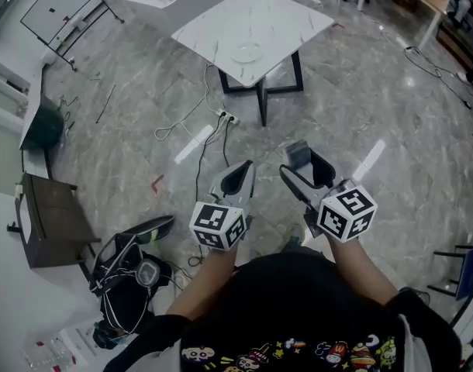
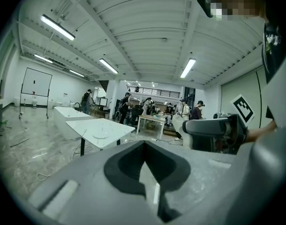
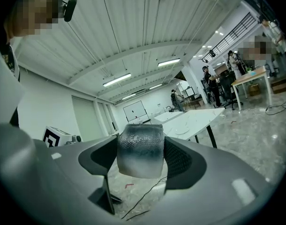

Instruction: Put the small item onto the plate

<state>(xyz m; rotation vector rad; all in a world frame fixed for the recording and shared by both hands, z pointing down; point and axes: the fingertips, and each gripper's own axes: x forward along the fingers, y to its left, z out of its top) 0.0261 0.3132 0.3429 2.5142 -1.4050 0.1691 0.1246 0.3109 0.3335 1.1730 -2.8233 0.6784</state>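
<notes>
With your right hand-held gripper (image 1: pixel 305 167) clamped on the item (image 3: pixel 139 149) and left hand-held gripper (image 1: pixel 238 177) closed empty, carry it level to the plate (image 1: pixel 246 53) on the far worktop (image 1: pixel 275 18).

Seen from above, a person stands on a grey marble floor holding two grippers. The left gripper (image 1: pixel 246 169) has its jaws together. The right gripper (image 1: pixel 300 161) grips a small grey item (image 1: pixel 297 152). Well ahead stands a white table (image 1: pixel 221 18), with a plate (image 1: pixel 246 52) near its nearest corner.
</notes>
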